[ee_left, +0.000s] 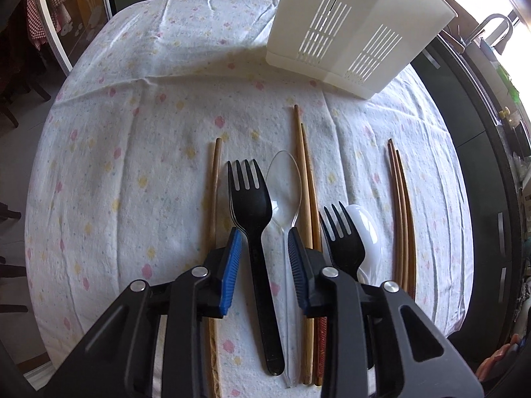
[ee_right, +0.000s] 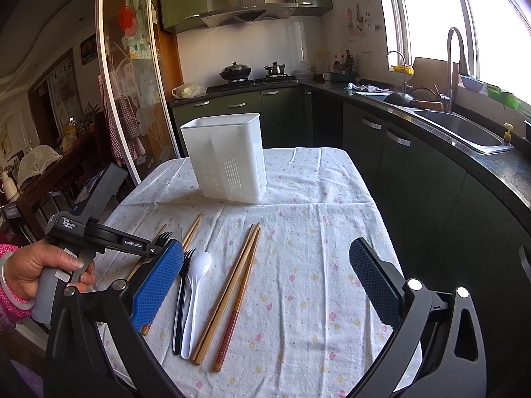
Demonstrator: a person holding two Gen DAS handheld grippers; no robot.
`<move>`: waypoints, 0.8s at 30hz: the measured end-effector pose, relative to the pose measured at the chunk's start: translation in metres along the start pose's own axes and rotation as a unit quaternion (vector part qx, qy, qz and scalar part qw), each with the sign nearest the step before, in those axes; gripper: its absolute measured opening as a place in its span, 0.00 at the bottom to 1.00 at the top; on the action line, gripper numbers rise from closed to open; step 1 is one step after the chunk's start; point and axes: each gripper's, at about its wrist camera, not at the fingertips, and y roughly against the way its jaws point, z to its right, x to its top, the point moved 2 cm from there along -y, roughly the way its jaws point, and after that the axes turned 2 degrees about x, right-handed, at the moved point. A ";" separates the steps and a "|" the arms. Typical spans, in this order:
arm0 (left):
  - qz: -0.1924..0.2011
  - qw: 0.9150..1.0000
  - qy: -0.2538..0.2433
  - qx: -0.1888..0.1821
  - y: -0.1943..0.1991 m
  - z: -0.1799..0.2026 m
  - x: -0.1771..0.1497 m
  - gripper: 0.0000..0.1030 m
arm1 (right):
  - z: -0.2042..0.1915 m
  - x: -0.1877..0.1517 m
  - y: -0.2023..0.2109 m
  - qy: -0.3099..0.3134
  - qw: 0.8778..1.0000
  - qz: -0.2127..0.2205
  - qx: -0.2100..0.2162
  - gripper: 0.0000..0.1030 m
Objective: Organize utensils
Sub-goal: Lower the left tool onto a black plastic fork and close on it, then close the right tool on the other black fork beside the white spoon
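On the flowered cloth lies a row of utensils: one light chopstick [ee_left: 214,192], a large black fork [ee_left: 249,199], a clear plastic spoon [ee_left: 285,179], a light chopstick pair [ee_left: 305,172], a small black fork [ee_left: 341,235] over a white spoon [ee_left: 365,229], and several darker chopsticks [ee_left: 401,215]. My left gripper [ee_left: 265,235] points steeply down, its blue pads [ee_left: 232,265] straddling the large fork's handle and the clear spoon's handle, with a thin gap at the fork. The white slotted caddy [ee_left: 348,33] stands behind. My right gripper [ee_right: 265,245] hovers wide open and holds nothing.
The tablecloth [ee_left: 132,132] drapes over the table's edges. A hand [ee_right: 39,272] in a pink sleeve holds the left gripper. Dark green cabinets and a counter with a sink [ee_right: 464,126] run along the right; a glass sliding door [ee_right: 132,99] stands at the left.
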 end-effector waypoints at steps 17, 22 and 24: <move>-0.008 1.000 -0.017 0.004 0.002 -0.011 -0.005 0.10 | -0.045 0.006 -0.026 0.062 0.997 -0.036 0.042 0.96; -0.006 1.000 -0.027 0.004 0.003 -0.012 -0.004 0.08 | -0.086 0.002 -0.053 0.138 0.987 -0.073 0.048 0.96; -0.003 1.000 -0.028 0.006 0.004 -0.017 -0.005 0.08 | -0.105 -0.008 -0.068 0.182 0.979 -0.087 0.042 0.96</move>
